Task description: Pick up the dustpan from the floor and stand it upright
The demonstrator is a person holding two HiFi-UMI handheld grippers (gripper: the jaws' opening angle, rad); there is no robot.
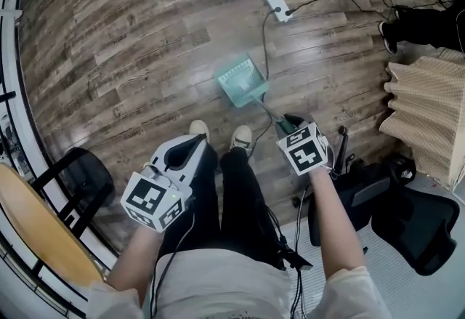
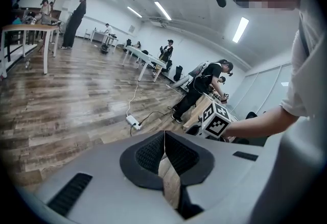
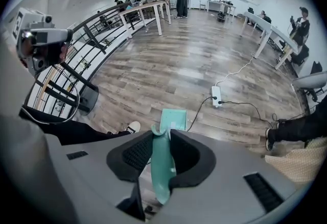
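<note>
Right now I am gripping the dustpan (image 1: 242, 81) by its long teal handle (image 3: 162, 167), because that is the only part that lets me tip the pan up without reaching down to the floor (image 1: 131, 34). The right gripper (image 3: 161, 139) is pinching the handle between its dark pads, with the jaws standing partway apart around it. The scoop is hanging out past the fingertips, just ahead of my shoes (image 1: 241, 137). I am pointing this gripper steeply downward with the forearm stretched out in front, so the handle is slanting up from the pan toward my hand. I cannot tell whether the pan's lip is resting on the boards or hanging just clear of them.

The left gripper (image 2: 164, 133) is carrying nothing: its jaws are meeting at the tips, with only floor showing through the gap behind them. I am holding it off to the side, angled gently downward and well apart from the dustpan, so it is not crowding the lift. A white power strip (image 1: 276, 3) with its cord is lying beyond the pan, and I judge it worth avoiding when I am setting the pan upright.
</note>
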